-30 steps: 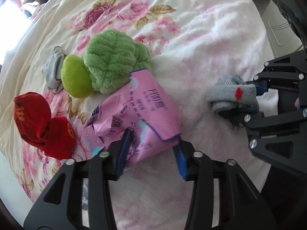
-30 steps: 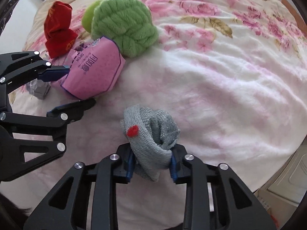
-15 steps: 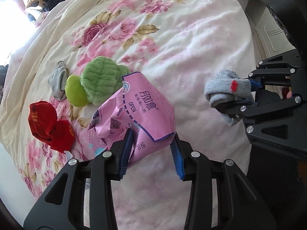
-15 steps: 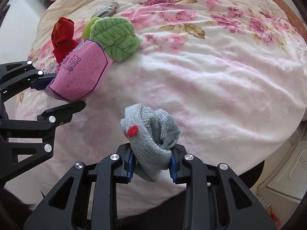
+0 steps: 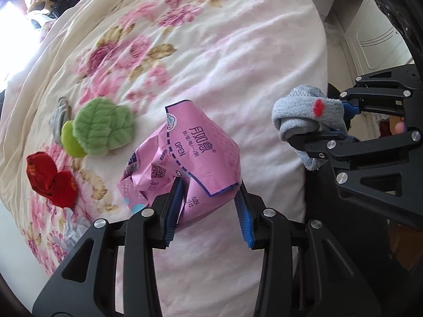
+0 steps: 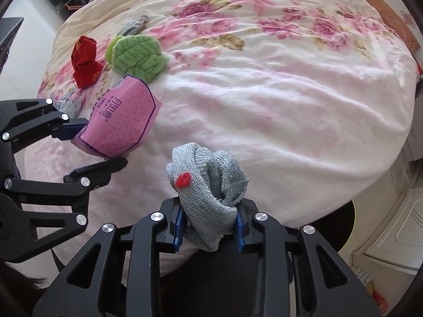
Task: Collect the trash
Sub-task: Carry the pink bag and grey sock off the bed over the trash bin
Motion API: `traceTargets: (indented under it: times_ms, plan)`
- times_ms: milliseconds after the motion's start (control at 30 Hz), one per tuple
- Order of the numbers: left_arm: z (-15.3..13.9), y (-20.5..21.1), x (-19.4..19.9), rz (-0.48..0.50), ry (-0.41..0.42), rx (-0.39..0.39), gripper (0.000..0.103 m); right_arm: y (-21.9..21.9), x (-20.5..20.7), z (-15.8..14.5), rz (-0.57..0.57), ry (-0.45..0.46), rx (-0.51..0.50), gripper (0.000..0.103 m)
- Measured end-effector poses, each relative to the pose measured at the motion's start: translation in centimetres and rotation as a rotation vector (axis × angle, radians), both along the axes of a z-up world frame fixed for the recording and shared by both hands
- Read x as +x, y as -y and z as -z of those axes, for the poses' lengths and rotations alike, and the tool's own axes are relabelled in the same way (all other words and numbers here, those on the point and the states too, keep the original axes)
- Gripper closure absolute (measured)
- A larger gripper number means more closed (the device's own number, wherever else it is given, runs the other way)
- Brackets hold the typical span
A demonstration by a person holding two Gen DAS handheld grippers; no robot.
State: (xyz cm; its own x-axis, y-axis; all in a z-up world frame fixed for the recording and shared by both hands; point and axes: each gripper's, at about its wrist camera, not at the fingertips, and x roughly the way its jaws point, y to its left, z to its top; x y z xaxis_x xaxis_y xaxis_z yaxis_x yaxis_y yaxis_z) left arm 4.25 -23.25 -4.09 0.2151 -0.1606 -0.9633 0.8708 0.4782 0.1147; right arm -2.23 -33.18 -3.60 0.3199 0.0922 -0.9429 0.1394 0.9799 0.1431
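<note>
Floral bedding (image 6: pixel 277 111) fills most of both views, a cream quilt printed with pink roses, wrinkled but largely bare across the centre and right of the right wrist frame. Its rounded edge falls away at the lower right of that frame, where pale cabinet fronts (image 6: pixel 396 237) are seen beside the bed. In the left wrist view the bed edge runs down the right side, with dark floor below it.

Clutter is gathered at the left of both frames: a green plush toy (image 5: pixel 103 129), a red cloth bundle (image 5: pixel 50 179), a small grey sock (image 5: pixel 58 116) behind the toy, and crumpled pale wrapping (image 5: pixel 74 227) near the lower left edge of the bed.

The left gripper (image 5: pixel 208 206) is pointed steeply downward, and a pink plastic package (image 5: pixel 201 163) is clamped between its blue-padded jaws, lifted clear of the quilt. The right gripper (image 6: pixel 208 224) is likewise tilted steeply down, its jaws closed narrowly on a balled grey sock with a red spot (image 6: pixel 206 187). In the right wrist view the left gripper is seen at the left edge, well apart from the right one, with open quilt between them.
</note>
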Motion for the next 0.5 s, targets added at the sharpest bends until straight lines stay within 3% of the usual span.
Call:
traceTargets:
  times_ms: [500]
  plan:
    - [-0.4,8.5,-6.1,0.085,-0.009,0.016,0.064,9.3,-7.8,-1.4,0.130,0.046,0.008,0.076]
